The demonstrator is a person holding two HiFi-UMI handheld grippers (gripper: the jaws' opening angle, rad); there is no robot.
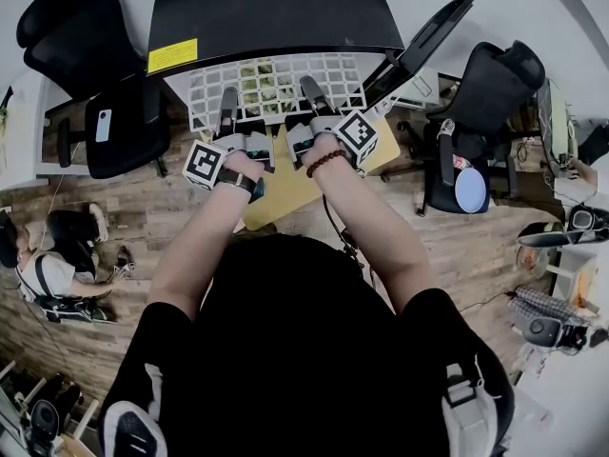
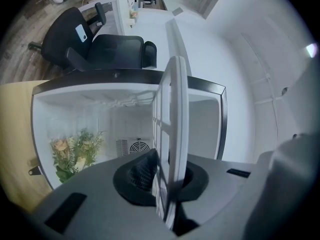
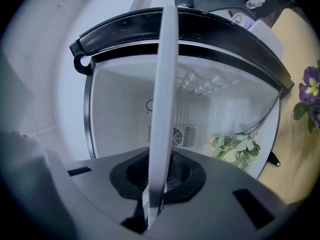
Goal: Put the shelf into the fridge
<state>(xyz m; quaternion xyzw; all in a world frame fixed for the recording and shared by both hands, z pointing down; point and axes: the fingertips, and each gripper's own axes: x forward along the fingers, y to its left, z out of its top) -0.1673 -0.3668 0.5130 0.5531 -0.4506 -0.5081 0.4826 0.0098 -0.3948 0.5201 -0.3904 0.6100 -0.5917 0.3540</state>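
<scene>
A white wire-grid shelf (image 1: pixel 276 86) lies flat at the mouth of a small black fridge (image 1: pixel 276 12), its far edge at the opening. My left gripper (image 1: pixel 228 122) is shut on the shelf's near edge at the left, my right gripper (image 1: pixel 319 112) on the near edge at the right. In the left gripper view the shelf (image 2: pixel 172 129) shows edge-on between the jaws, and the right gripper view gives the shelf (image 3: pixel 162 109) the same way. A bunch of flowers (image 2: pixel 75 151) lies on the fridge floor. The fridge door (image 1: pixel 423 41) stands open to the right.
The fridge stands on a yellow table (image 1: pixel 295 184). Black office chairs stand at the left (image 1: pixel 95 84) and right (image 1: pixel 485 112). A person (image 1: pixel 43 265) sits on the wooden floor at the left. Purple flowers (image 3: pixel 310 91) stand on the table beside the fridge.
</scene>
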